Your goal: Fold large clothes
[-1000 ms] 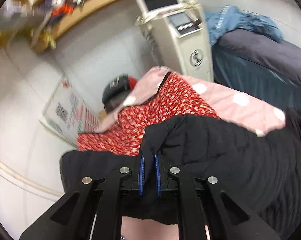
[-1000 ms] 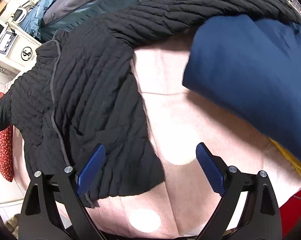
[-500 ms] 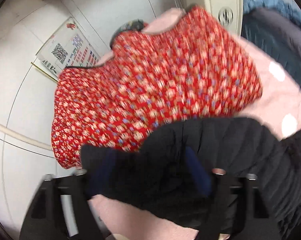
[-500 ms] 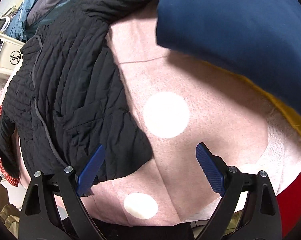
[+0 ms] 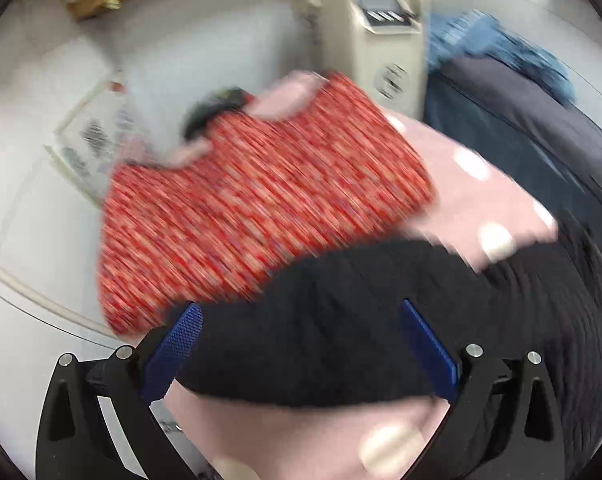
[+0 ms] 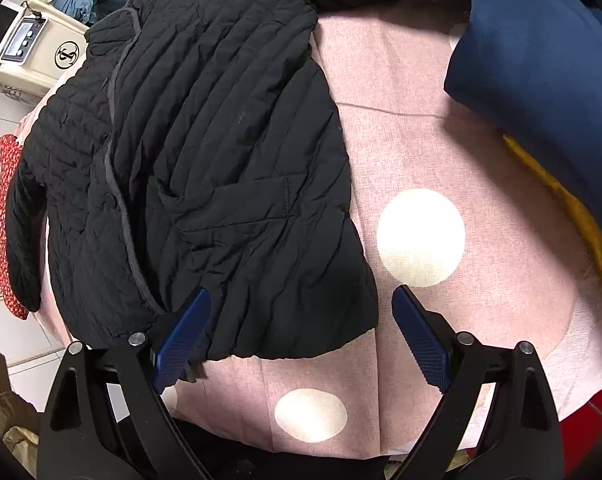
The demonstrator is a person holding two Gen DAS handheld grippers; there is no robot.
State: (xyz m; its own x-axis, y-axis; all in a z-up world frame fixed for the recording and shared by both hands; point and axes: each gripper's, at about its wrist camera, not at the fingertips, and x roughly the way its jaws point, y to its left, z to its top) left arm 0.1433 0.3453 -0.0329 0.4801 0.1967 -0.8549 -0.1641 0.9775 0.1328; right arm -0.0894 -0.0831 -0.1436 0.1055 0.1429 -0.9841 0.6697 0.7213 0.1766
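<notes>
A black quilted jacket [image 6: 205, 168] lies spread on a pink sheet with white dots [image 6: 441, 152]. My right gripper [image 6: 301, 336] is open just above the jacket's near hem corner, its blue pads [image 6: 183, 340] on either side and apart from the cloth. In the blurred left wrist view my left gripper [image 5: 299, 350] is open and empty, with a sleeve end of the black jacket [image 5: 341, 328] lying between the pads [image 5: 429, 350] on the pink sheet [image 5: 293, 436].
A red floral garment [image 5: 253, 212] lies beyond the sleeve, also visible at the left edge of the right wrist view [image 6: 5, 184]. A folded navy garment [image 6: 549, 72] sits at the right over something yellow [image 6: 573, 208]. A beige machine [image 5: 385, 36] stands by dark bedding [image 5: 541, 120].
My left gripper was shut on the black sleeve, then opened and let it drop onto the sheet. My right gripper moved in closer over the jacket's hem corner, still open.
</notes>
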